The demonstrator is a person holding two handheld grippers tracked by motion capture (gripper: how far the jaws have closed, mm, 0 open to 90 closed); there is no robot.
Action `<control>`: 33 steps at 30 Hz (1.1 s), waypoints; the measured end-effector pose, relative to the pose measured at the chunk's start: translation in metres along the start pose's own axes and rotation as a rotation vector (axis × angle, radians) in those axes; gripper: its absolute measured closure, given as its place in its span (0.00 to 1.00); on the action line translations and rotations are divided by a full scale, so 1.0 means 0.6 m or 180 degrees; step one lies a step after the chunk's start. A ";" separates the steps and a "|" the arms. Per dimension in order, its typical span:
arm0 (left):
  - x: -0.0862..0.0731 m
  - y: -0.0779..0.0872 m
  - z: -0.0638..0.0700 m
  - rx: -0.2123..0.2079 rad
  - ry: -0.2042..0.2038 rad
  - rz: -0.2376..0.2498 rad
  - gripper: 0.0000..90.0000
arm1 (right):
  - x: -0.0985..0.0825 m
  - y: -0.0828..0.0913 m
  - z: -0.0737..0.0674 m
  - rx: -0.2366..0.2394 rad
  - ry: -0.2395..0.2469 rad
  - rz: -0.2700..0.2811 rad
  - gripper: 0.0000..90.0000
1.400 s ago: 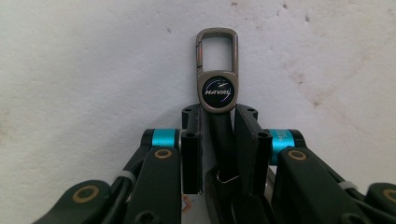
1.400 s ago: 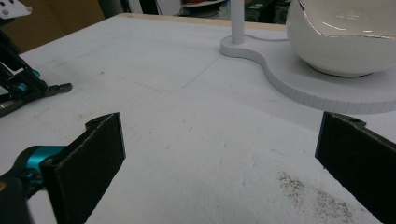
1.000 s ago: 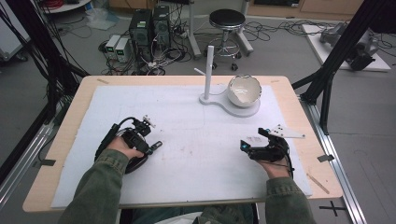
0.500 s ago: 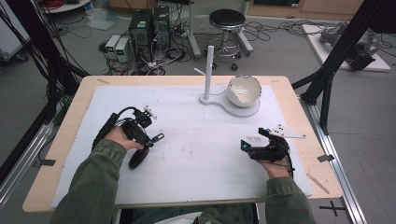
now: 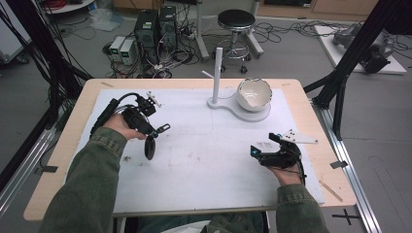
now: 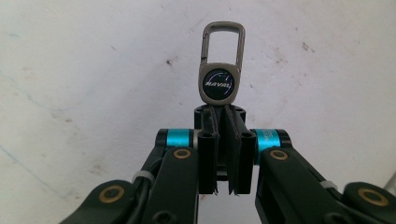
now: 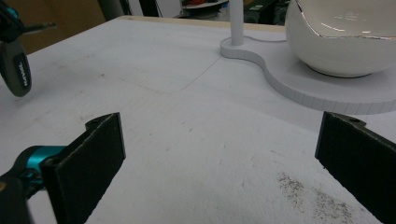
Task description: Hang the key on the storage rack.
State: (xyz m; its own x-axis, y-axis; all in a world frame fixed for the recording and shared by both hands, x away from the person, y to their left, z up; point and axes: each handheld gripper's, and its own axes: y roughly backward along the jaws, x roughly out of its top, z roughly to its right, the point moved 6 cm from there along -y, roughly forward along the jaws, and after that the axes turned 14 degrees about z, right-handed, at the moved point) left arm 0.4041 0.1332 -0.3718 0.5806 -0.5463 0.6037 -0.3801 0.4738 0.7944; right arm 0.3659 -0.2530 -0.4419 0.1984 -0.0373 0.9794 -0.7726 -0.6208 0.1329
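My left gripper (image 5: 154, 130) is raised over the left part of the white mat (image 5: 204, 160), shut on a car key chain. In the left gripper view the jaws (image 6: 223, 116) pinch it just below a round metal badge and clip (image 6: 222, 60). The black key fob (image 5: 150, 146) dangles under the gripper, and its dark fob (image 7: 17, 65) hangs at the far left of the right gripper view. My right gripper (image 5: 256, 151) rests low at the mat's right, open (image 7: 219, 154), nothing between its pads. A white bowl (image 5: 253, 93) sits on a white stand base (image 5: 228, 105) with an upright post (image 5: 217, 73).
The bowl (image 7: 345, 32) and stand base (image 7: 299, 79) lie ahead of the right gripper, to its right. The wooden table edge (image 5: 316, 126) borders the mat. Beyond the table are computers (image 5: 155, 24), a stool (image 5: 235, 22) and cables on the floor.
My left gripper has lifted and moved forward and to the right with the key chain, whose fob now hangs free. The right gripper has stayed put.
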 end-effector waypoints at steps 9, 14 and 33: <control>0.048 0.024 -0.022 -0.0141 -0.0133 -0.0062 0.93 | 0.000 0.000 0.002 -0.0022 0.0014 0.0001 0.01; 0.070 0.030 -0.029 -0.0125 -0.0187 -0.0055 0.93 | -0.001 -0.001 0.001 -0.0021 -0.0010 -0.0017 0.01; 0.167 0.022 -0.062 -0.0201 -0.0317 0.0084 0.93 | -0.003 0.000 0.008 -0.0039 -0.0081 -0.0001 0.01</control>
State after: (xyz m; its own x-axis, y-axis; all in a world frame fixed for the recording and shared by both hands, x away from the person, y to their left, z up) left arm 0.4839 0.1104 -0.3035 0.4953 -0.5975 0.6306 -0.3465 0.5298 0.7741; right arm 0.3684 -0.2570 -0.4444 0.2137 -0.0572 0.9752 -0.7799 -0.6112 0.1351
